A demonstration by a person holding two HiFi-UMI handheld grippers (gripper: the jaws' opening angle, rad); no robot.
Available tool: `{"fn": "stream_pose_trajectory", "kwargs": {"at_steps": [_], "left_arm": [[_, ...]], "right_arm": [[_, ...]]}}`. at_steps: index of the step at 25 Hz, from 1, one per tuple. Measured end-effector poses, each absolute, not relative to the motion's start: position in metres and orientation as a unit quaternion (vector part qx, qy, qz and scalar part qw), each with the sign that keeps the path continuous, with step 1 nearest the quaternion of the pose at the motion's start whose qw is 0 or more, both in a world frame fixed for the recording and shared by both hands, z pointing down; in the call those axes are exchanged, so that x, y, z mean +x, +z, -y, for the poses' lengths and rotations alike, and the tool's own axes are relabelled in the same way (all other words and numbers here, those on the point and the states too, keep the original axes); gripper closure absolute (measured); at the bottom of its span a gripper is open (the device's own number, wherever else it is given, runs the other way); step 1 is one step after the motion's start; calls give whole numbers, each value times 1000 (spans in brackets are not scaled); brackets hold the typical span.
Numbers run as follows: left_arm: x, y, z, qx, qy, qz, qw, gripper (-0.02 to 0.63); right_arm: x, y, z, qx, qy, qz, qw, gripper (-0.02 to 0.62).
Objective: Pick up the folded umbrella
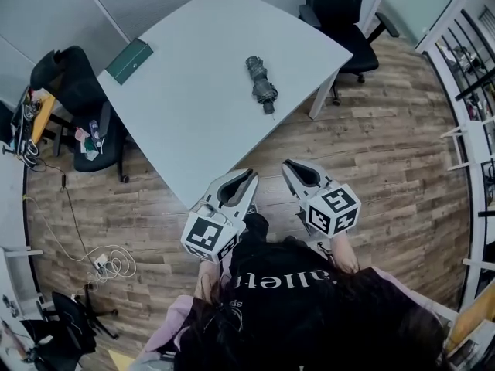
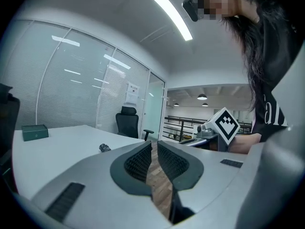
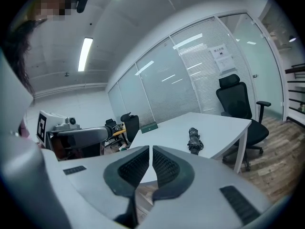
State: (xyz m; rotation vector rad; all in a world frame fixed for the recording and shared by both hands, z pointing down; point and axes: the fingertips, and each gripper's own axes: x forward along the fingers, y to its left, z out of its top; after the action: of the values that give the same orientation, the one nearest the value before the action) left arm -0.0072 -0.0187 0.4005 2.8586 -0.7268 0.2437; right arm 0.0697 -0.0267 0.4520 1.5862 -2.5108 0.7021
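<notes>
A dark grey folded umbrella (image 1: pixel 261 83) lies on the white table (image 1: pixel 193 114), toward its right side. The right gripper view shows the umbrella (image 3: pixel 194 140) ahead and to the right, and the left gripper view catches only its end (image 2: pixel 104 148) past the table edge. My left gripper (image 1: pixel 249 175) hovers at the table's near corner, jaws shut with nothing between them. My right gripper (image 1: pixel 287 165) hangs over the floor just off that corner, also shut and empty. Both are well short of the umbrella.
A green box (image 1: pixel 129 60) rests at the table's far left corner. Black office chairs stand at the left (image 1: pixel 81 99) and behind the table at the right (image 1: pixel 340 22). Cables (image 1: pixel 108 265) lie on the wooden floor. A railing (image 1: pixel 464 76) runs along the right.
</notes>
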Motion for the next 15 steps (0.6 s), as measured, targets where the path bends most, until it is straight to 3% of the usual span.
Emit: {"fn": "stream_pose_trajectory", "kwargs": {"at_steps": [15], "left_arm": [[-44,403,119,970,73,215,91,548]], "right_arm": [[26,452,120,535,232,810,64,560]]}}
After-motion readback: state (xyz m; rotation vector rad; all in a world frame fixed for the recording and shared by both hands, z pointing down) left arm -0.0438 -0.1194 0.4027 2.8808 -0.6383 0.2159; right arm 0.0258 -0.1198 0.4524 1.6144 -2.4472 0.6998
